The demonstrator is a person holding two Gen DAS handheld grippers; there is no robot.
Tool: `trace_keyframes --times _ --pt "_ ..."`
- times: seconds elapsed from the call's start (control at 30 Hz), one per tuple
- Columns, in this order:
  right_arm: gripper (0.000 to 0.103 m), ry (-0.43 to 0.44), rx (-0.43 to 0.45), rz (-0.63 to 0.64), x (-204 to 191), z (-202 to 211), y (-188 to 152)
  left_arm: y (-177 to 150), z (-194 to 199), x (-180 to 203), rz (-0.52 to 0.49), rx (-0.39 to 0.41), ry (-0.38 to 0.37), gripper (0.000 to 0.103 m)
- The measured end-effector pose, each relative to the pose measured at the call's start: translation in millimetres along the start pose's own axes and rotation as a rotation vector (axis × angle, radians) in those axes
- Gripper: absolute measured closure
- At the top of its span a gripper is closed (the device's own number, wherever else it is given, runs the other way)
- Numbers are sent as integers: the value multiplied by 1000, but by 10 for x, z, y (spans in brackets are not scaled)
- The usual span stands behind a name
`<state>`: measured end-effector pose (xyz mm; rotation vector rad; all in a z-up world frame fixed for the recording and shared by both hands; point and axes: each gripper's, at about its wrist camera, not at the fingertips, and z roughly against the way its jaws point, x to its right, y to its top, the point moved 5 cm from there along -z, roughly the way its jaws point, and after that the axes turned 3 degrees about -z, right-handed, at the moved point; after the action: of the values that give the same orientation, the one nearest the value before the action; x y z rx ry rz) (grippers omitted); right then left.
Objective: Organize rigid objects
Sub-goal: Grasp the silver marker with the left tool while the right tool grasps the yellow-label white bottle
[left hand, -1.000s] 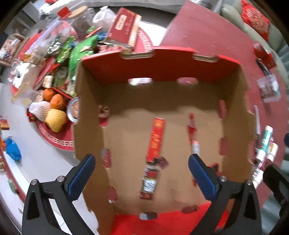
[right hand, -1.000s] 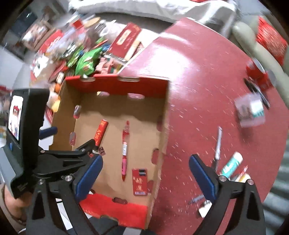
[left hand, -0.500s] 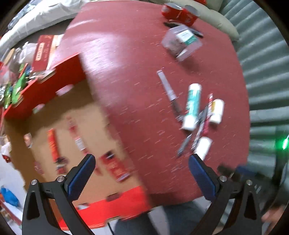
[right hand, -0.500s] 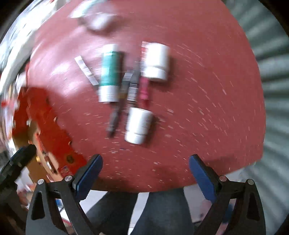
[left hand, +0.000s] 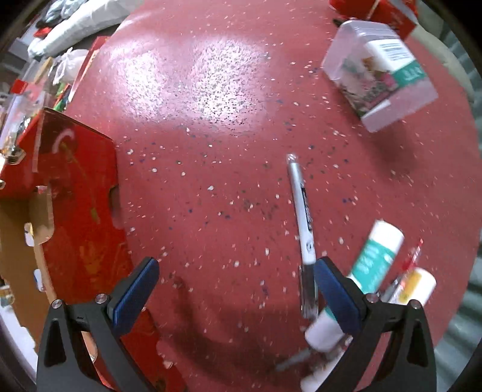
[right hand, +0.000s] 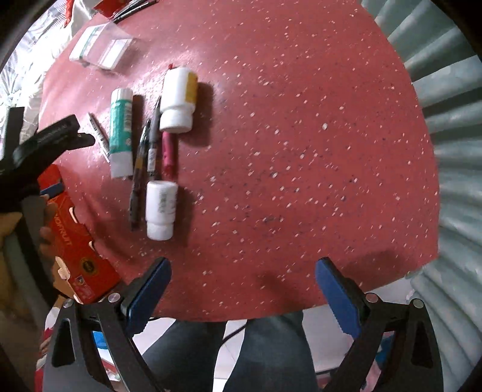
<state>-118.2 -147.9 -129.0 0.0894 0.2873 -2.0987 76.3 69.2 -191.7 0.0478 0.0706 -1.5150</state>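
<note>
On the red speckled table (right hand: 301, 135) lie a green-and-white tube (right hand: 121, 132), two white bottles (right hand: 178, 99) (right hand: 160, 209), several pens (right hand: 152, 141) and a silver marker (left hand: 301, 211). The red cardboard box (left hand: 75, 217) stands at the table's left. My left gripper (left hand: 235, 289) is open and empty, low over the table between the box and the marker; it also shows in the right wrist view (right hand: 51, 141). My right gripper (right hand: 241, 289) is open and empty over the table's near edge, right of the bottles.
A clear plastic case (left hand: 382, 72) with cards lies at the far side of the table (right hand: 101, 49). Red packets (left hand: 388, 12) lie beyond it. A corrugated metal wall (right hand: 452, 150) runs along the right. The person's legs (right hand: 241, 355) are below the table edge.
Both grippers swung right from over the open box to the table. The left gripper dropped closer to the marker; the right one pulled back toward the table's near edge.
</note>
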Motion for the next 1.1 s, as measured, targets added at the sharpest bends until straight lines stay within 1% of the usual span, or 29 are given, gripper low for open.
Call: trace_keyframes --times 0.1,0.2,0.27,0.4,0.53,0.57,0.6,0.63,0.67,0.73,0.77,0.83,0.87,0.9,1.0,1.03,1.1 --pt "6 14 29 -3 13 22 134 44 -91 57 -7 8 19 0" --pt "6 29 60 1 -37 39 385 47 -148 127 -29 15 43 0" --pt "6 25 82 4 -142 28 609 51 -151 168 -33 33 40 0" --pt "6 13 122 -16 -284 -38 997 59 -174 230 -32 40 30 0" --pt "6 29 119 -19 -419 -158 1226 25 -129 174 -21 47 6 0" --pt "9 33 116 -8 -462 -189 1281 2 -129 123 -12 46 -8 0" --pt "23 34 113 7 -499 -217 1330 -5 -138 106 -1 43 -22 0" --pt "32 37 102 21 -544 -253 1372 -24 -158 42 11 41 -40 0" --pt "47 34 91 24 -554 -287 1388 -32 -170 18 26 38 -62 0" --pt "48 32 82 14 -554 -330 1409 -46 -161 1 23 55 -58 0" --pt "48 30 82 13 -553 -326 1413 -55 -158 4 24 57 -77 0" --pt "51 17 85 25 -560 -326 1415 -76 -151 4 31 65 -76 0" --pt "61 12 89 30 -558 -320 1408 -85 -144 7 38 72 -74 0" --pt "66 28 89 34 -623 -348 1391 -94 -139 14 44 76 -74 0" --pt "66 7 71 76 -708 -374 1360 -102 -139 32 73 62 -70 0" --pt "66 12 73 78 -706 -357 1356 -112 -150 134 82 53 -74 0" --pt "66 20 77 70 -684 -313 1341 -111 -156 160 65 46 -70 1"
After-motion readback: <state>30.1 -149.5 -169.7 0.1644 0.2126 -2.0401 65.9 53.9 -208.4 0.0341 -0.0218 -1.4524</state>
